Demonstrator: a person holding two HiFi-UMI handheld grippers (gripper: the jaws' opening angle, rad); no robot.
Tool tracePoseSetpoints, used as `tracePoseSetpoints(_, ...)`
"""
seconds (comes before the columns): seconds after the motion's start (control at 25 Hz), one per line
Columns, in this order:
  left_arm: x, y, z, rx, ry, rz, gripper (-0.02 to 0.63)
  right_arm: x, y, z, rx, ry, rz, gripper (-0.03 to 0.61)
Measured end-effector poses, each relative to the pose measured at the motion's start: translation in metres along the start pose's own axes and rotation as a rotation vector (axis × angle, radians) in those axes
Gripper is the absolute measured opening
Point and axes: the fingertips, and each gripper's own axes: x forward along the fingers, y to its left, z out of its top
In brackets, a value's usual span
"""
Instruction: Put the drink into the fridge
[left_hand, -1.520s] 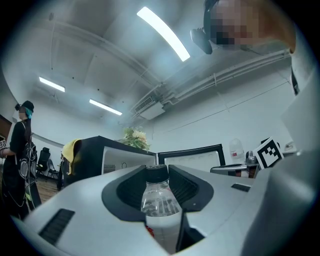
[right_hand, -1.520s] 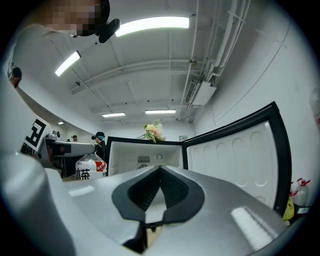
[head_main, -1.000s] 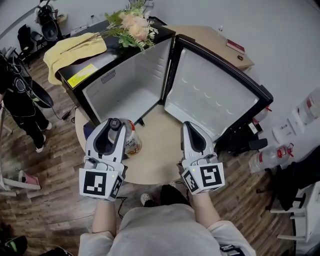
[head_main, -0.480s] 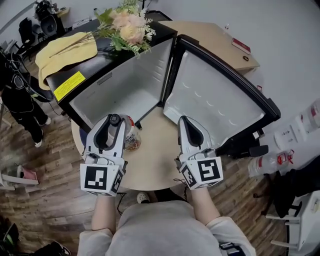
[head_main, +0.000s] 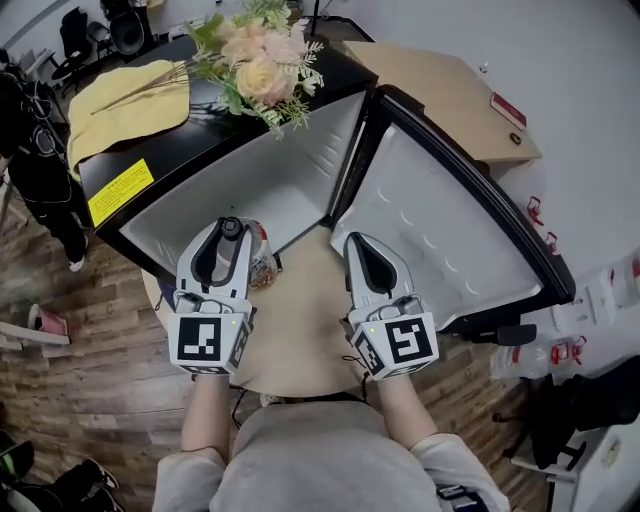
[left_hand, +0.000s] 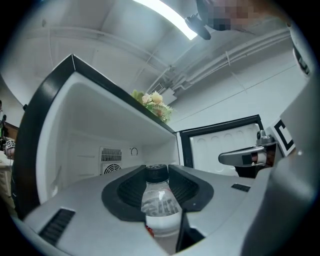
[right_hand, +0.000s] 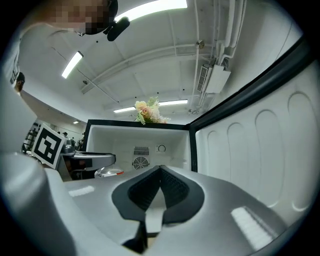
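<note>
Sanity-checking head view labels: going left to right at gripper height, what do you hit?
left gripper, shut on the bottle → right gripper, shut and empty → open fridge door

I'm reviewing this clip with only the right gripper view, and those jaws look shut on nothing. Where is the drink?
Observer: The left gripper is shut on it: a clear bottle with a dark cap, clamped around its upper part.
Operator: Is it inside the fridge?
Observer: Not yet. In the head view it hangs just outside the open fridge, above the round table.
Operator: Is anything on the fridge besides the flowers?
Observer: A yellow cloth lies on top, beside them.
</note>
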Motion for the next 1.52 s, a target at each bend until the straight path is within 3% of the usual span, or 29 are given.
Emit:
tracePoseSetpoints(0.56, 0.074, 0.014, -0.048, 0.015, 0.051, 0.097, 0.144, 0.023, -0.017, -0.036, 0.042, 0.081, 0.098, 0.009)
tracePoseSetpoints(0.84, 0.104, 0.026, -0.071, 0.061, 0.102, 0.161, 0.143, 0.028, -0.031, -0.049, 0.065, 0.100, 0.118, 0.009)
tracePoseSetpoints(1.08, 0.125, 0.039, -0.079, 0.043, 0.103, 0.201, 0.143, 0.032, -0.043, -0.055, 0.075, 0.111, 0.129, 0.010)
tracePoseSetpoints(1.52, 0.150, 0.057, -0.095, 0.094, 0.109, 0.268, 0.143, 0.039, -0.058, -0.064, 0.101, 0.131, 0.140, 0.011)
